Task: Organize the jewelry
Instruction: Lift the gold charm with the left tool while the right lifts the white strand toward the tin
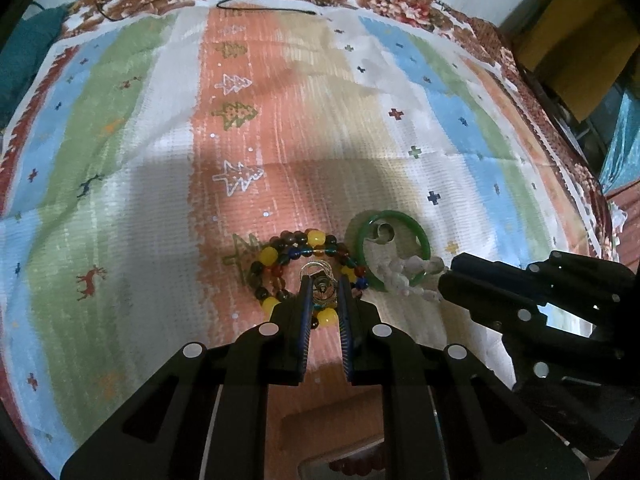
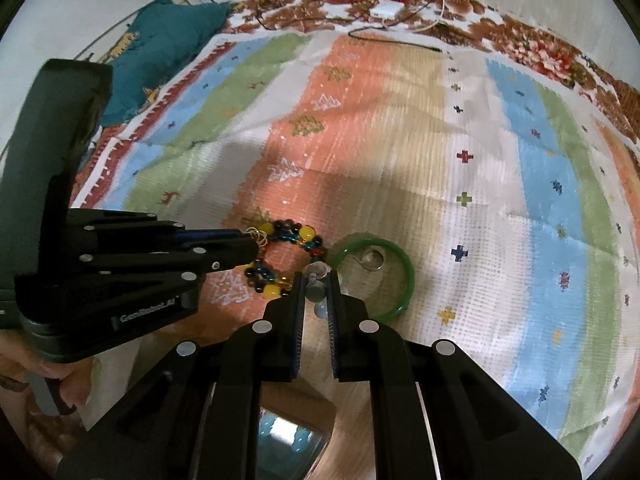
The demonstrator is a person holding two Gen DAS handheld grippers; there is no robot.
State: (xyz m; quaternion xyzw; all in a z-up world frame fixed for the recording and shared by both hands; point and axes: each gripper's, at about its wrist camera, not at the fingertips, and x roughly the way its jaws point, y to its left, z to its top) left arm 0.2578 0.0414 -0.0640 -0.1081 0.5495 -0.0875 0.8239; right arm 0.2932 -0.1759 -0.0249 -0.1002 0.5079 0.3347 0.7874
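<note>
Glossy round beads [image 1: 276, 258], smooth green bangle [image 1: 424, 240] on woven cloth [image 1: 120, 184]

Glossy green bangle [image 1: 394, 250] and shiny glassy beads [image 1: 280, 258] lie on matt woven cloth [image 1: 160, 160].

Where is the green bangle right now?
The smooth green bangle lies flat on the striped cloth, just right of the multicoloured bead bracelet, encircling a small silver ring.

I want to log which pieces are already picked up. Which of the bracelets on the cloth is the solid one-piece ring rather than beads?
The green bangle, lying flat on the striped cloth. The colourful bead bracelet beside it is strung from many separate beads.
</note>
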